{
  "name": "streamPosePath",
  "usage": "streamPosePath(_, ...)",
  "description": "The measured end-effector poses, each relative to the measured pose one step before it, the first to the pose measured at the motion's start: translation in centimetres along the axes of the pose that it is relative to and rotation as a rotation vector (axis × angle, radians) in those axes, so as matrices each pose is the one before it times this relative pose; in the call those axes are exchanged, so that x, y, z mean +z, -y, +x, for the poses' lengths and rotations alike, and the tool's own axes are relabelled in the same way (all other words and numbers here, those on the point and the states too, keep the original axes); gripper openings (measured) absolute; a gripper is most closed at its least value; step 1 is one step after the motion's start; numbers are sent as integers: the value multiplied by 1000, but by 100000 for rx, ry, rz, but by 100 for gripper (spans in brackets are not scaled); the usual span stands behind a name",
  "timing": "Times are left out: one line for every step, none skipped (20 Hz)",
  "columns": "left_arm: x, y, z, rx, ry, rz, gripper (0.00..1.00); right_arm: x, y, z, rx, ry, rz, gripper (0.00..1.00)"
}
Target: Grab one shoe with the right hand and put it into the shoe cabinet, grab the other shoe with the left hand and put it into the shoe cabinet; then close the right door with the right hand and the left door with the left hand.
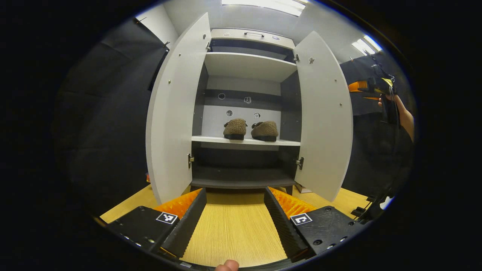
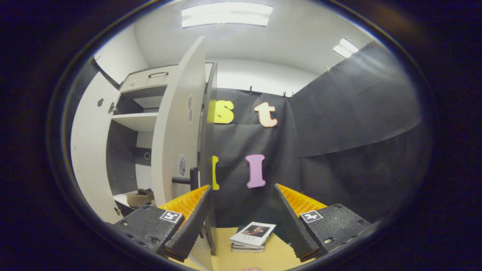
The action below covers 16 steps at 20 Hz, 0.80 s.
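Both fuzzy brown slippers (image 1: 250,130) sit side by side on the shoe cabinet's middle shelf (image 1: 245,141). Our left gripper (image 1: 235,222) and right gripper (image 2: 241,222) gape wide, empty. The right door (image 2: 177,128) looks light and stiff; we'd push its outer face near the free edge.

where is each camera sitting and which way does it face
left gripper view: rides the left gripper, squarely facing the open shoe cabinet, both shoes on a shelf; a fingertip at the bottom edge, the right gripper far right.
right gripper view: rides the right gripper, by the right door, facing the booth wall and books.
Shared: cabinet, doors, shoes.
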<state>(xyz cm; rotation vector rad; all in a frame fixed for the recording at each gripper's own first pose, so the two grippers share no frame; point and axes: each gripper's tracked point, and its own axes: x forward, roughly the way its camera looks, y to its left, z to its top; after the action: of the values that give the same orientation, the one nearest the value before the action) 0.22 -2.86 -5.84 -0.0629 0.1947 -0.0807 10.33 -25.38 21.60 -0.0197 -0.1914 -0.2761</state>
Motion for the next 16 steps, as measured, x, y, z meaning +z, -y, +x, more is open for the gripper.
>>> streamPosePath(109,-104,-42,395,371,-211,93,24,-121,378,-260,-628,205,99)
streamPosePath(22,-16,31,456,248,-119,93,-242,42,210,-1106,-415,174,99)
streamPosePath(2,-58,23,521,99,-321,93,211,82,232,-831,1074,1180,97)
streamPosePath(-24,19,25,212,-85,-394,93,-123,-478,24,969,-77,1853,98)
streamPosePath(4,-102,88,437,7,-146,93,-306,-118,-123,1016,-422,1582,97)
streamPosePath(39,-98,39,511,32,-155,93,174,-232,128,190,186,665,96)
streamPosePath(52,-121,71,181,-109,-389,93,-217,215,95,-7,-351,-767,95)
streamPosePath(105,-164,362,362,-208,-421,93,187,17,-83,-415,362,-926,95)
streamPosePath(24,-197,253,27,-198,-407,93,-68,-9,-88,-546,37,-1411,95)
streamPosePath(-15,-100,31,139,-175,-270,93,103,-24,-138,-621,774,-1276,95)
streamPosePath(12,-46,111,-205,-174,-135,93,170,-116,35,-322,1067,-1072,95)
streamPosePath(-25,47,32,-152,-156,-60,93,49,-132,-41,-250,225,-660,95)
streamPosePath(39,-95,128,25,-4,-43,93,33,5,11,199,226,-237,95)
streamPosePath(-3,-25,46,-200,-31,-239,93,-20,-105,-76,716,-354,-291,95)
streamPosePath(64,-67,29,-248,201,-417,93,-26,-235,-86,1761,63,-208,95)
streamPosePath(13,5,32,-141,35,-351,93,118,-491,36,1712,593,92,95)
